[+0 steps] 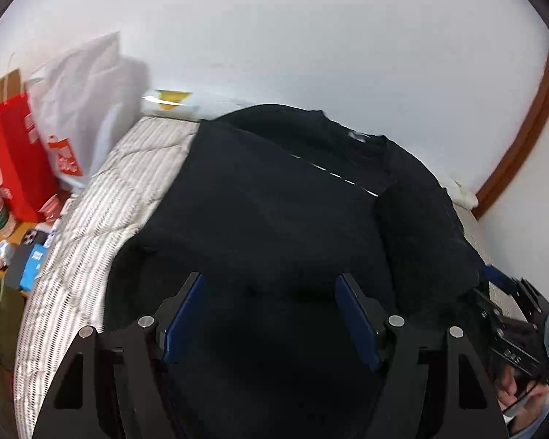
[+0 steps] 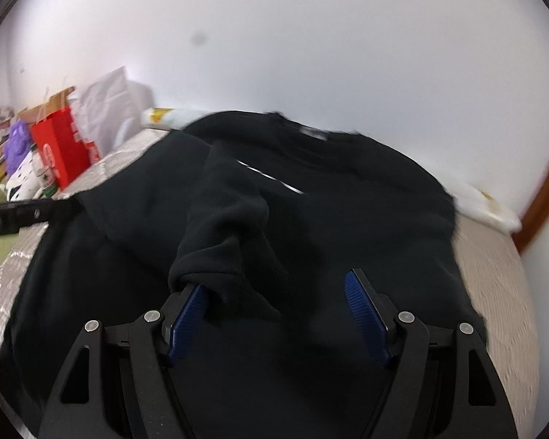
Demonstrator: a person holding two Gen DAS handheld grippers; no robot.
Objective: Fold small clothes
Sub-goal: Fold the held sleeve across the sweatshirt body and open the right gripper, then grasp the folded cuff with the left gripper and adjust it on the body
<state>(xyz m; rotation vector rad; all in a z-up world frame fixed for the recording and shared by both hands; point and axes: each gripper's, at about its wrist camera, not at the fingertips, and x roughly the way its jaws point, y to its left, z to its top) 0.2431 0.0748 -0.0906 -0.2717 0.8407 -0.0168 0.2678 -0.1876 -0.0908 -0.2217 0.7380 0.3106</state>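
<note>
We count one black sweatshirt (image 2: 347,219) on one striped quilt (image 1: 91,219). Two grippers, the left gripper (image 1: 271,285) and the right gripper (image 2: 278,285), each with two blue pads. Beside the bed stand one red bag (image 1: 11,153) and one white bag (image 1: 80,102); perhaps two bottles, too blurred to be sure.

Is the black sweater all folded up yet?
Partly folded. One sleeve lies across the black sweater, which is otherwise spread over the bed.

The left gripper (image 1: 269,281) stood with its blue-padded fingers (image 1: 355,314) spread apart over a black sweater (image 1: 274,197) lying beyond them on a striped bed (image 1: 91,219), gripping nothing.
</note>
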